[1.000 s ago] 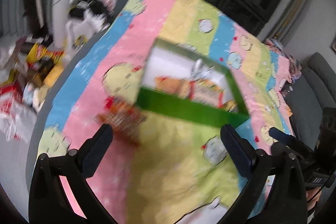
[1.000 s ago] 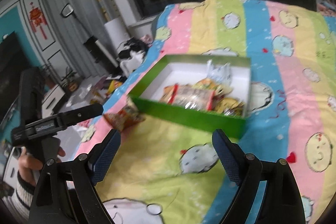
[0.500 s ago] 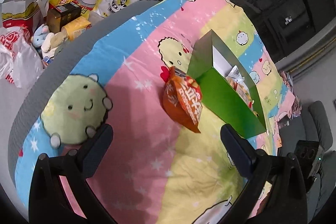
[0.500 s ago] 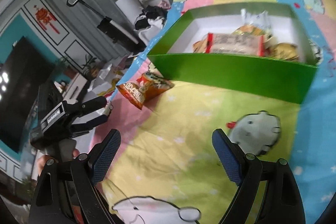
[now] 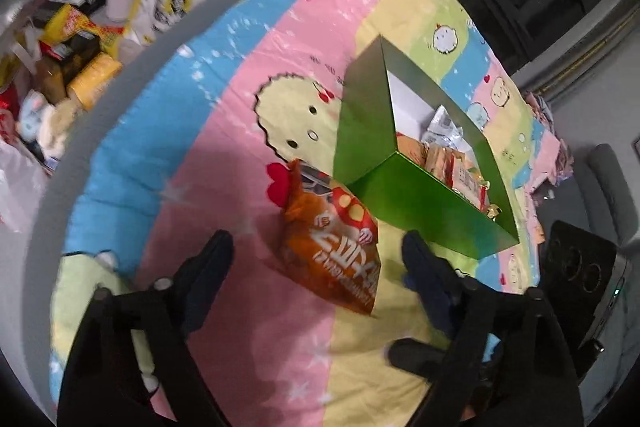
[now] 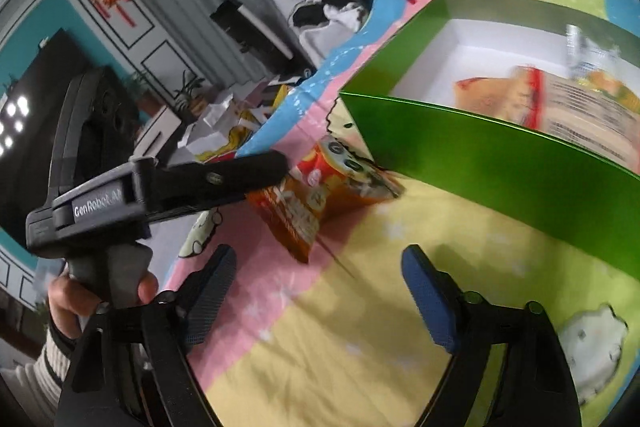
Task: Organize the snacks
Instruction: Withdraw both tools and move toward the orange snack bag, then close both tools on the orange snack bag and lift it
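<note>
Now approach step judged in hand: left tongs [image 5: 316, 251] spread wide, poised over orange snack bag [image 5: 334, 247] lying on bedspread [image 5: 224, 115], touching green box [image 5: 404, 199] near corner. Right tongs [image 6: 316, 267] spread, nothing held. Next: descent, bag pinched, lifted into box.

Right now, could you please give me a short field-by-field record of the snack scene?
surface: striped cartoon blanket
container: green box, open, white inside, several snacks in it
loose item: orange snack bag, flat on the blanket, touching the box's near corner
left gripper: open, fingers either side of the bag, not gripping it
right gripper: open, holds nothing, over the blanket in front of the box
</note>
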The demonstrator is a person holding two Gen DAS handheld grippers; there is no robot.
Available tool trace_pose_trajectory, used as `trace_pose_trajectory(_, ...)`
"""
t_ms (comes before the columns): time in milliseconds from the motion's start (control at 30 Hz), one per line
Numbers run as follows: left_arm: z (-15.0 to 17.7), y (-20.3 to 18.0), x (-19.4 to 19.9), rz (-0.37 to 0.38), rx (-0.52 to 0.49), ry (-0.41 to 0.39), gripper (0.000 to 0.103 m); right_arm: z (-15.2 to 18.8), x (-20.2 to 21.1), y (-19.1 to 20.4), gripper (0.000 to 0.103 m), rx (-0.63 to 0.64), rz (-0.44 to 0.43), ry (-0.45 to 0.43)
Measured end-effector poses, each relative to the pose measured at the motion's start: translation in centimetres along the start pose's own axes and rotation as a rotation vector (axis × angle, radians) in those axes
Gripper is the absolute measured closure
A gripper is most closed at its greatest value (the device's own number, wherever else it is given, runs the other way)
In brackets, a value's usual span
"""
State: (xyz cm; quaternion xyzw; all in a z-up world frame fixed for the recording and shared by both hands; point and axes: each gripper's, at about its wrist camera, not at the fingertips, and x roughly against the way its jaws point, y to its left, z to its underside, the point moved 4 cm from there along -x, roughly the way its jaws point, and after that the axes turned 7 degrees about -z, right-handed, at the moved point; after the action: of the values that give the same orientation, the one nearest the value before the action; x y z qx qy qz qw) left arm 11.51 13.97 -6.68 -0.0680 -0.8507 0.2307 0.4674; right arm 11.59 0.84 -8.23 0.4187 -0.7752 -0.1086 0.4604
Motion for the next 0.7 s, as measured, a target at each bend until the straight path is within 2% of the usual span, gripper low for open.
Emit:
trace_pose_trajectory(33, -0.1, 0.1, -0.3, 0.011, 0.010, 0.010, 0.035, -0.2, -0.4, 0.0, 0.022, 0.002, -0.005, 0.006)
trace_pose_trajectory(133, -0.2, 0.4, -1.0, 0.039, 0.024, 0.027, 0.048, -0.8, -1.7, 0.0, 0.028, 0.019, -0.008, 0.022)
trace_pose_trajectory(333, -0.3, -0.1, -1.1, 0.061, 0.014, 0.036, 0.055, -1.2, -3.1, -0.1, 0.053, 0.031, -0.058, 0.054)
trace_pose_trajectory(367, -0.3, -0.2, -1.1, 0.057, 0.009, 0.035, 0.055, -1.2, -3.2, 0.1, 0.061, 0.035, -0.069, 0.053)
trace_pose_trajectory(500, 0.1, -0.6, -1.0, 0.041, -0.029, 0.027, 0.058, -1.0, -3.8, 0.6, 0.069, 0.079, -0.042, 0.071)
trace_pose_trajectory(700, 0.8, -2.0, 0.0, 0.027, -0.068, -0.001, 0.059, -0.6, -2.5, 1.2, 0.071, 0.109, -0.022, 0.045)
